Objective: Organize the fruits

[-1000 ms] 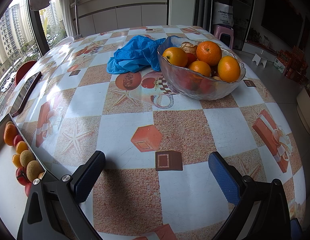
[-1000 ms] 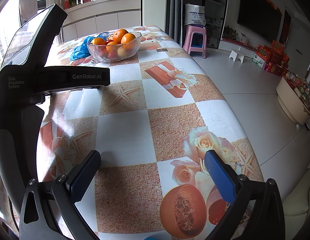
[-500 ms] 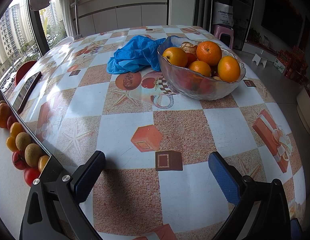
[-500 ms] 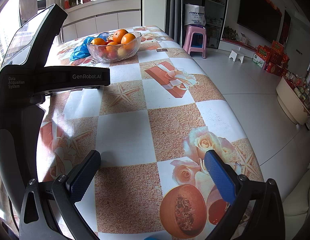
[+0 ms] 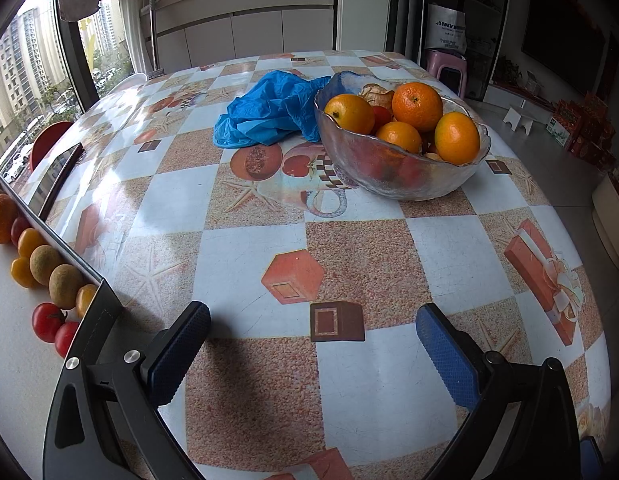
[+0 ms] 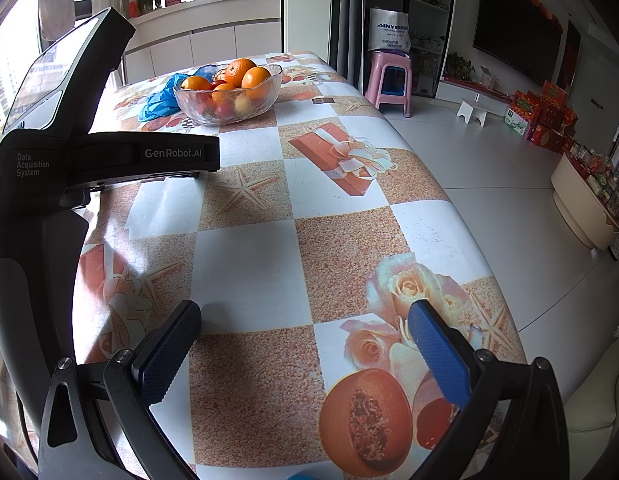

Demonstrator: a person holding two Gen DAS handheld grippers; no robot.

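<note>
Oranges (image 5: 416,106) fill glass bowl (image 5: 405,174); left gripper (image 5: 312,340) and right gripper (image 6: 303,334) fingers spread, empty.

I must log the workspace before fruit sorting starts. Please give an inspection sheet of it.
Surface: table with patterned checkered cloth.
Job's things: glass bowl holding oranges; row of small fruits on a white surface at left.
Clutter: blue plastic bag touching the bowl; tablet near the table's left edge.
Grippers: left gripper open, empty; right gripper open, empty.
Cables: nothing seen.
Surroundings: pink stool, cabinets, windows.
</note>
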